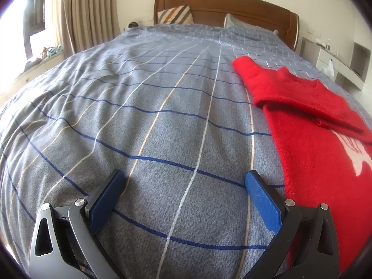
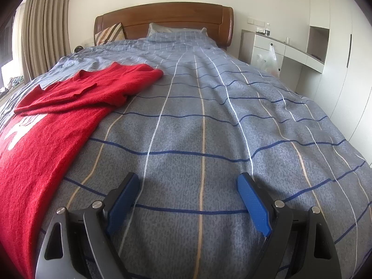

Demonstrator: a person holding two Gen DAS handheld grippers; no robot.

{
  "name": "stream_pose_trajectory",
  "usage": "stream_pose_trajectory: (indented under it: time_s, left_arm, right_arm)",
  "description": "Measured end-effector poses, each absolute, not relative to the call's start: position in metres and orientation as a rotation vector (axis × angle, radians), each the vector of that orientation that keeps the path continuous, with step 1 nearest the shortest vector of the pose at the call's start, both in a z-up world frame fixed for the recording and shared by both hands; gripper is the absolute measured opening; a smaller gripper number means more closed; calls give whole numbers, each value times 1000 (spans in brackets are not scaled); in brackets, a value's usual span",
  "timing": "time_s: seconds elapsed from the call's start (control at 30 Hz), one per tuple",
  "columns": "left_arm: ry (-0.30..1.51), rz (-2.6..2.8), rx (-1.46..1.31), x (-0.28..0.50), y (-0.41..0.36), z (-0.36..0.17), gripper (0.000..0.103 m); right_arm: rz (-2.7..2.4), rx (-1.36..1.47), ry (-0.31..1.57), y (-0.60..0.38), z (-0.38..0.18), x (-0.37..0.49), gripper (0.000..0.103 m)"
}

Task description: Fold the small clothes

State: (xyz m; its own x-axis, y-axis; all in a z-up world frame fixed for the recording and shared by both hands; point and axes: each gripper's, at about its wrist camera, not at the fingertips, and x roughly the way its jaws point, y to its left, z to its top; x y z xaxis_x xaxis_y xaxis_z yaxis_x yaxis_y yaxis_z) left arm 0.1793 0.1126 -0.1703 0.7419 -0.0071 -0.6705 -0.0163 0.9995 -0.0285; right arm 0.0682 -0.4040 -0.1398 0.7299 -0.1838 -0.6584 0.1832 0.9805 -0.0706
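L gripper (image 1: 183, 177): blue textured pads spread wide over the grey-blue checked woven duvet (image 1: 139, 121), pinching nothing. Between the 2 grippers lies 1 fuzzy red knit sweater (image 1: 320, 144), sleeves folded in. R gripper (image 2: 188, 179): likewise spread, nothing held.

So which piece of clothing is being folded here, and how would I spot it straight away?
Start at the big bed with the wooden headboard and blue-grey checked cover. The red knitted sweater lies flat on that cover between the two open grippers, with both sleeves folded across its chest. It is the only bright red thing there, with white lettering partly hidden under the sleeves.
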Motion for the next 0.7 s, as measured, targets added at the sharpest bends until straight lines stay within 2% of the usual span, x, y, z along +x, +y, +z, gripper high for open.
stream_pose_trajectory:
  time_s: [0.53,0.7]
  left_arm:
    - [710,-16,-59,172,116,-171,102]
    - [771,-50,-74,176,121,-163,102]
  right_arm:
    - [-206,1,732,-403,-138,71,86]
    - [-222,-7,736,-401,-138,73,87]
